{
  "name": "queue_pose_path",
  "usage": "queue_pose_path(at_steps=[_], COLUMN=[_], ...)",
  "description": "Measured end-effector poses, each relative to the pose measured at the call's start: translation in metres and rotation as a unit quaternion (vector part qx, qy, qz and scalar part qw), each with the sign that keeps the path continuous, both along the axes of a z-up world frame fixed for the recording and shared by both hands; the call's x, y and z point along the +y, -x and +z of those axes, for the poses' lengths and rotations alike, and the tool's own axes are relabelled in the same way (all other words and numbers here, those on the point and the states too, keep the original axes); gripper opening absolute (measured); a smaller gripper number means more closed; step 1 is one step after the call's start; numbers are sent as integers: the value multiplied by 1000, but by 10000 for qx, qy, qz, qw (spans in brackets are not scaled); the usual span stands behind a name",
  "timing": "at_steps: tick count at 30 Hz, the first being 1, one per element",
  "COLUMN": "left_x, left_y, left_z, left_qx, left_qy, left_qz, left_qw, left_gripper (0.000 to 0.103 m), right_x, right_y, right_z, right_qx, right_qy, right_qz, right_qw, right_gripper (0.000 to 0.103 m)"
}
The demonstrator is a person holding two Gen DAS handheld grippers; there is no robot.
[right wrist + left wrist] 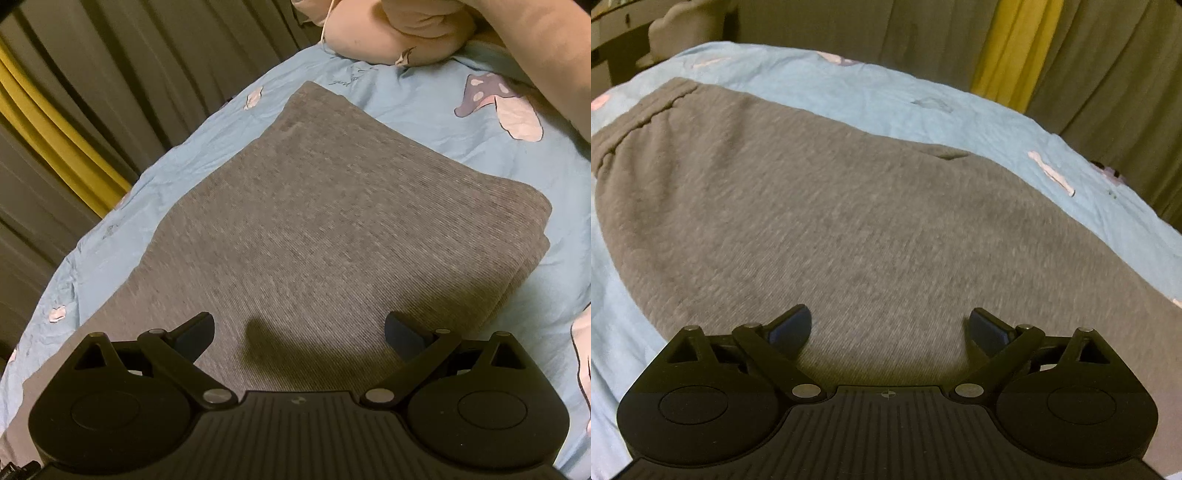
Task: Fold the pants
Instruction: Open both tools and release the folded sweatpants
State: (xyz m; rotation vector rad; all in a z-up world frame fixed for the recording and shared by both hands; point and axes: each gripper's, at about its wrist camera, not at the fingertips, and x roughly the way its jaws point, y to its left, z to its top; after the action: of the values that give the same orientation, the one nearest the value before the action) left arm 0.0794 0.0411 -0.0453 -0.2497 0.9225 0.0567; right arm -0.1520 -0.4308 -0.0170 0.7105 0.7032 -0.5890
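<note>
Left gripper [890, 326]: jaws spread wide, nothing between them, poised just over the near part of the grey sweatpants [827, 206]. Whether the tips touch the cloth cannot be told.

Right gripper [300, 332]: jaws likewise wide and empty, over the grey knit, with a dark shadow on the cloth just beyond the tips.

Pants lie flat on the bed, on a light blue sheet [923, 107] printed with mushrooms. In the left wrist view the gathered waistband [646, 114] sits at the far left. In the right wrist view the far right edge [532, 236] shows stacked layers, so the garment looks already doubled at least once; a further fold probably remains.

Risks from here, as judgement:
- Layer pick-up. At a stacked edge, a shallow pinch may catch only the top ply; lifting would then peel the fold open rather than carry it over.
- Sheet capture. The sheet is loose and wrinkled right beside the pants' edge; a deep grasp near that edge could take sheet with knit and drag everything.
- Uneven lift. If the two hands grasp at different points along the edge, the fold will land skewed, edges not matching.
- Knit stretch. The soft ribbed cloth could sag between the two hold points and bunch in the middle.

Far field: a cream pillow [391, 40] at the bed's far end; grey curtains with a yellow panel [1012, 51] beyond the far side. The far-side sheet margin is narrow, so a swung fold could overhang there.
</note>
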Motion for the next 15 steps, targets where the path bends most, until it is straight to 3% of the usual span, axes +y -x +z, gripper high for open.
queue_pose_path(at_steps=[6,11,12,13,14,15], left_x=[-1,-3,-3,-3,-3,-4], left_y=[0,0,-1,-1,-2,-2], left_z=[2,2,1,1,1,0], left_qx=[33,63,68,72,78,83], left_qy=[-27,-114,-120,-122,-129,-146], left_qz=[26,28,25,28,31,25], left_qw=[10000,9999,9999,9999,9999,9999], left_gripper=[100,100,100,100,101,101], right_x=[-4,-32,-39,-47,-55,-62], right_y=[8,75,86,99,113,127], right_z=[3,11,8,3,-5,-15], right_qx=[-144,-939,-1024,-1052,-1089,-1204], right_qy=[-98,-255,-342,-466,-670,-937], right_qz=[-100,-1390,-1523,-1701,-1897,-2061], right_qw=[9998,9855,9824,9787,9735,9666], right_gripper=[99,95,91,78,57,45])
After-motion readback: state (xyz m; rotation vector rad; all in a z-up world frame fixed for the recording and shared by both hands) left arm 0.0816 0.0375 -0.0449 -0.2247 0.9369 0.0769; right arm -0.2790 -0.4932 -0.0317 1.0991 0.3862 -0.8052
